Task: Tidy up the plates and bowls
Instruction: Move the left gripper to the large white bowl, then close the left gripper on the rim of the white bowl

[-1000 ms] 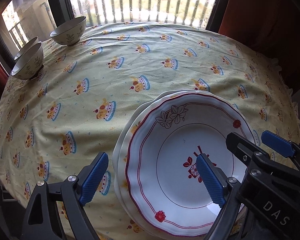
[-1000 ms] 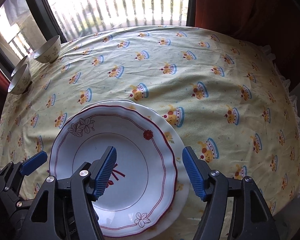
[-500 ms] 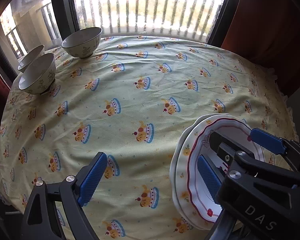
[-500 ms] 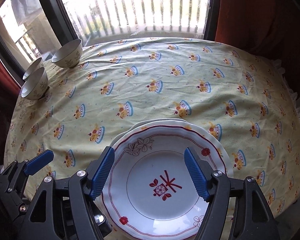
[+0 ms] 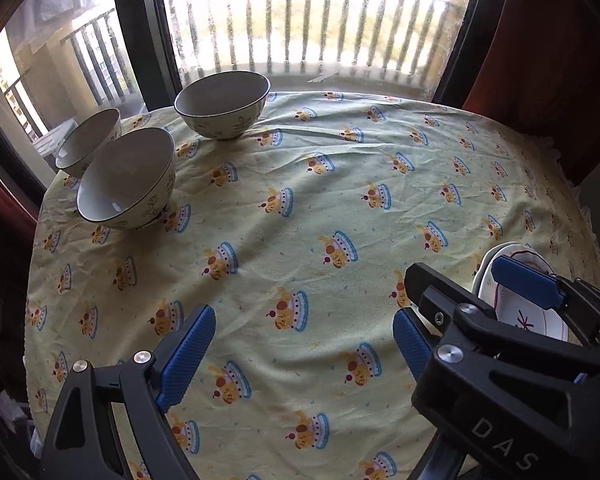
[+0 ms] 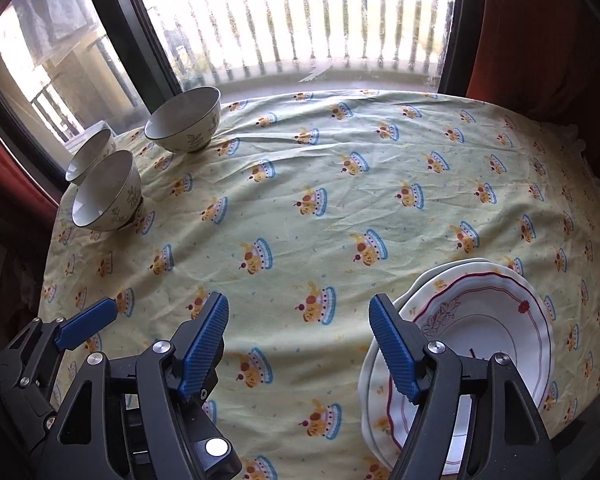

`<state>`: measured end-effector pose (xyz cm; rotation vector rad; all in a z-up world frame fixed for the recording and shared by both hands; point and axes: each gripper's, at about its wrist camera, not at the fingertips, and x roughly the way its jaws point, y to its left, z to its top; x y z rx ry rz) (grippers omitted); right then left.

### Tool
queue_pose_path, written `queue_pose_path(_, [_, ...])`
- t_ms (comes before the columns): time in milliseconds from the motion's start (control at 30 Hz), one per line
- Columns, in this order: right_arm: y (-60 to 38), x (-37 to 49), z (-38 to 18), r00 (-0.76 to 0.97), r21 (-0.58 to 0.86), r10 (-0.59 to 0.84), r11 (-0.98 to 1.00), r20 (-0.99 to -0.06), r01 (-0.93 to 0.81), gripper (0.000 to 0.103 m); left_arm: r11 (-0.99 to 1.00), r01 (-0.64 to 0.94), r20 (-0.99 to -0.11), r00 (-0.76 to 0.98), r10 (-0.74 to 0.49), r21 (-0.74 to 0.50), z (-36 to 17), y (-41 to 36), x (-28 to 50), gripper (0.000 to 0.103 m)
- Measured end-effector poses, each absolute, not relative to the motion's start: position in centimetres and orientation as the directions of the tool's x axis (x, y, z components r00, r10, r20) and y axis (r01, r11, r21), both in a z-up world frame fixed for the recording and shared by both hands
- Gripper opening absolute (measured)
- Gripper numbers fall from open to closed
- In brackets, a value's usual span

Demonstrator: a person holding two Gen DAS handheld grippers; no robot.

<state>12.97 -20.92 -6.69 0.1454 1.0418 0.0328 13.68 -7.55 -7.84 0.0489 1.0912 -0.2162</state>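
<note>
We find the stacked plates [image 6: 496,320] near the table's right edge, on the side nearest us: a scalloped white plate with a red line round its rim and a flower print lies on top of plainer white ones. How many lie beneath we cannot tell, since only slivers of their rims show. In the right wrist view the stack's near part is hidden behind the right gripper [image 6: 300,344], and in the left wrist view nearly all of it is covered by that same gripper's black frame, leaving just a crescent of rim and a bit of the red centre mark.

The three bowls [image 5: 222,104] stand well apart from the plates at the far left of the table, close to the window. They are round, deep and glossy, pale outside with a faint leaf pattern and a dark line on the lip. Two sit close together, the rear one partly hidden by the front one [image 5: 126,178]; whether they touch we cannot say.

The right gripper's ribbed blue pads stand wide apart over bare cloth, with nothing between them, the right pad overlapping the plates' left rim in the picture. The left gripper [image 5: 300,344] is likewise spread, its pads clear of everything.

The tablecloth [image 6: 340,208] is a soft, wrinkled pale yellow fabric printed with small cake figures, draped over a round table with a frilled hem at the right. Beyond it the window [image 5: 316,20] glares white, so the railing bars outside are washed out.
</note>
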Motion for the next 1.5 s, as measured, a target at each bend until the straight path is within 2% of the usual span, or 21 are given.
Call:
queue_pose_path(200, [-16.6, 14.9, -7.4, 0.507, 0.112, 0.06, 0.991, -0.86, 0.072, 0.076, 0.979, 0.171, -0.889, 0.424, -0.171, -0.107, -8.9, -2.9, 15.7, 0.09])
queue_pose_path(433, [-11.4, 18.3, -7.2, 0.534, 0.143, 0.093, 0.988, -0.841, 0.053, 0.076, 0.989, 0.144, -0.869, 0.485, -0.094, -0.027, -8.3, 1.9, 19.6, 0.088])
queue_pose_path(567, [-8.4, 20.6, -6.7, 0.544, 0.134, 0.091, 0.99, -0.835, 0.04, 0.076, 0.993, 0.111, -0.865, 0.495, -0.081, -0.03, -8.3, 4.7, 22.0, 0.088])
queue_pose_path(633, [-7.2, 21.8, -6.6, 0.548, 0.128, 0.09, 0.991, -0.831, 0.031, 0.076, 0.995, 0.1, -0.859, 0.507, -0.072, -0.025, -8.3, 5.9, 23.1, 0.083])
queue_pose_path(967, [-3.4, 27.1, -7.2, 0.569, 0.105, 0.056, 0.993, -0.82, 0.053, 0.075, 0.999, 0.05, -0.85, 0.525, -0.041, -0.017, -9.6, 9.4, 28.4, 0.075])
queue_pose_path(1067, [-2.5, 28.4, -7.9, 0.561, 0.107, 0.06, 0.993, -0.825, 0.05, 0.07, 0.998, 0.057, -0.855, 0.518, -0.036, -0.008, -10.4, 9.6, 29.5, 0.07])
queue_pose_path(1133, [-2.0, 29.0, -8.5, 0.551, 0.113, 0.07, 0.993, -0.832, 0.045, 0.062, 0.998, 0.065, -0.858, 0.512, -0.036, -0.004, -10.9, 9.5, 30.0, 0.066])
queue_pose_path(1200, [-1.4, 29.6, -8.9, 0.545, 0.106, 0.065, 0.993, -0.836, 0.044, 0.056, 0.998, 0.06, -0.861, 0.507, -0.041, -0.012, -11.3, 9.7, 30.4, 0.065])
queue_pose_path(1300, [-1.1, 30.3, -9.4, 0.537, 0.114, 0.069, 0.992, -0.841, 0.051, 0.053, 0.998, 0.052, -0.867, 0.495, -0.054, -0.032, -12.0, 10.0, 30.9, 0.063])
queue_pose_path(1367, [-0.9, 30.6, -9.8, 0.531, 0.105, 0.059, 0.993, -0.845, 0.057, 0.046, 0.998, 0.048, -0.872, 0.487, -0.047, -0.028, -12.4, 10.1, 31.2, 0.052])
queue_pose_path(1400, [-0.9, 30.8, -10.0, 0.524, 0.098, 0.052, 0.993, -0.85, 0.06, 0.041, 0.999, 0.049, -0.873, 0.485, -0.043, -0.022, -12.5, 10.0, 31.3, 0.051])
queue_pose_path(1500, [-1.0, 31.2, -10.7, 0.504, 0.114, 0.062, 0.991, -0.861, 0.072, 0.034, 0.999, 0.052, -0.879, 0.475, -0.037, -0.014, -13.0, 9.9, 31.6, 0.045])
